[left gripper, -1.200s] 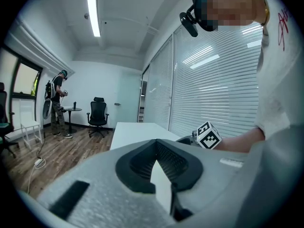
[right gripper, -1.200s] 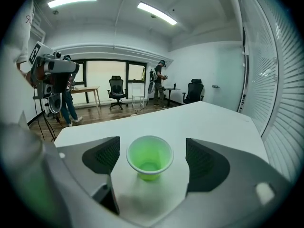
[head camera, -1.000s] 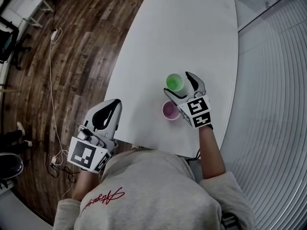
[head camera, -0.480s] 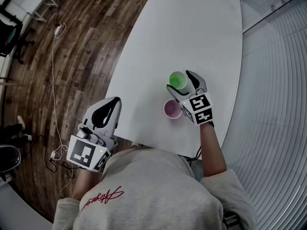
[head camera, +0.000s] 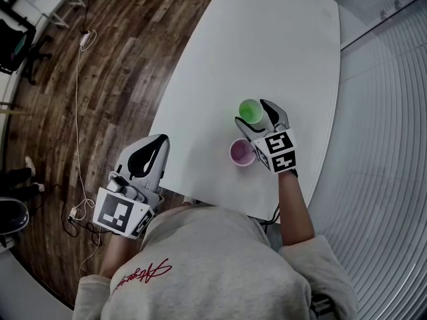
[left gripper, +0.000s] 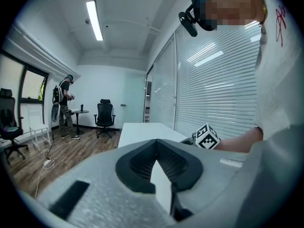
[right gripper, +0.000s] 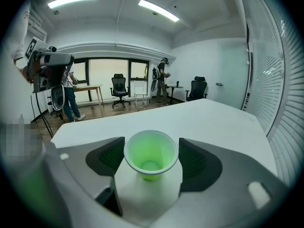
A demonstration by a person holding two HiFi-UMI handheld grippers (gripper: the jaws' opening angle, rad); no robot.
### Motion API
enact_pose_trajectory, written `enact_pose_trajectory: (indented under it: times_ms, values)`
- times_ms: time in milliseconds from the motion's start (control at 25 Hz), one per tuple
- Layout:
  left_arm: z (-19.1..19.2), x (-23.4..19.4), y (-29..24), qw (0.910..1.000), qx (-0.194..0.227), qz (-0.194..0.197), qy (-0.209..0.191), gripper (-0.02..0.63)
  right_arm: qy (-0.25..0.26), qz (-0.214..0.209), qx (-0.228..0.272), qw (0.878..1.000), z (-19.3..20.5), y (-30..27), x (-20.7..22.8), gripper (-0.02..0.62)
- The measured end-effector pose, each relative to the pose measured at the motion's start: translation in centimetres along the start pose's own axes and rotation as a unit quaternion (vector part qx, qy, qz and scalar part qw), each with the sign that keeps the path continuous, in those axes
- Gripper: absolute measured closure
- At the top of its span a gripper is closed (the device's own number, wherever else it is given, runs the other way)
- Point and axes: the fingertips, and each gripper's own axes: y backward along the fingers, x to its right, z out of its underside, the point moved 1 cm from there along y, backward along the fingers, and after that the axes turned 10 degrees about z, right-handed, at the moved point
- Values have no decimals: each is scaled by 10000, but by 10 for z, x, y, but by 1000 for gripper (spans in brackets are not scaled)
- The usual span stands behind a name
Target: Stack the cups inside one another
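Note:
A green cup (head camera: 250, 111) stands upright on the white table (head camera: 267, 45), and a purple cup (head camera: 241, 153) stands just nearer to me. My right gripper (head camera: 255, 116) reaches around the green cup (right gripper: 151, 155), one pad (right gripper: 112, 156) on each side of its rim. The jaws have just been closing on it; they stand very near the rim and I see no press. My left gripper (head camera: 162, 142) hovers left of the table's near edge, over the floor, shut and empty. The left gripper view shows its tips (left gripper: 156, 144) meeting.
Wooden floor (head camera: 113, 59) with a cable (head camera: 79, 99) lies left of the table. A wall of blinds (head camera: 387, 145) runs along the right. Office chairs (right gripper: 119, 90) and a standing person (right gripper: 163, 80) are far off in the room.
The right gripper's jaws have narrowed around the green cup. The left gripper has stayed where it was.

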Motion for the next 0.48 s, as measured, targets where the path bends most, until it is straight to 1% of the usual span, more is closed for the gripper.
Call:
enact_pose_trajectory:
  times_ms: [480]
  values:
    - [-1, 3, 9, 10000, 95, 19, -7, 611, -2, 57, 126, 9999, -9, 11, -3, 239]
